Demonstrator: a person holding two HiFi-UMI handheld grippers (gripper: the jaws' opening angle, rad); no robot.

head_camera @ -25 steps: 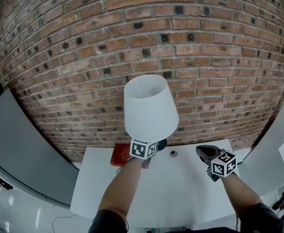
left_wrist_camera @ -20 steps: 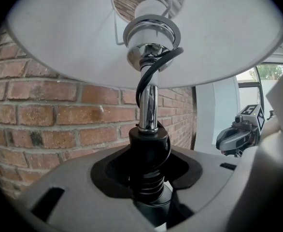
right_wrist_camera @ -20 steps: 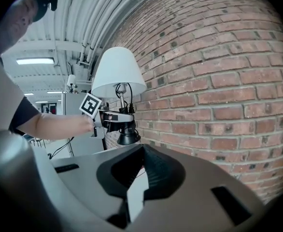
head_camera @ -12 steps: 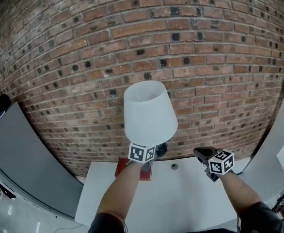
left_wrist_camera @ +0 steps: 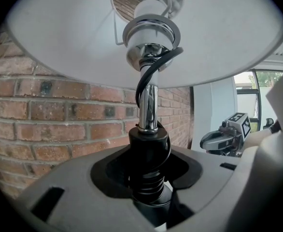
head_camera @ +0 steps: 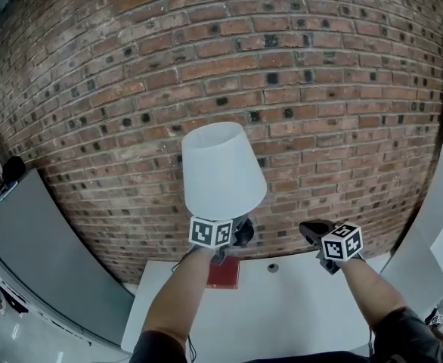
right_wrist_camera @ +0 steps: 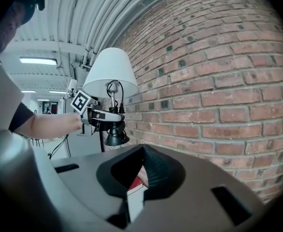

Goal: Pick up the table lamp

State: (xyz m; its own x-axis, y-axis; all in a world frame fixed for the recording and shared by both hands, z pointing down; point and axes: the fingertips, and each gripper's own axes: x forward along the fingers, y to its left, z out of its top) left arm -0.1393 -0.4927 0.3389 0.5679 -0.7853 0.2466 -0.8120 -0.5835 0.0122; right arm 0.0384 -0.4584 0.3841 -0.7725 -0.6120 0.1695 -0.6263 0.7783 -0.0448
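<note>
Table lamp [head_camera: 220, 171] upright, clear of white table [head_camera: 282, 308]. Left gripper [left_wrist_camera: 148, 177] clamped on its black stem; right gripper [right_wrist_camera: 140, 151] jaws together, empty.

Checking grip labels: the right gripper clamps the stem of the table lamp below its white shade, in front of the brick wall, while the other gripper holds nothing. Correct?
Wrong gripper. The left gripper clamps the stem of the table lamp below its white shade; the right gripper holds nothing. The left gripper view shows the stem between its jaws.
</note>
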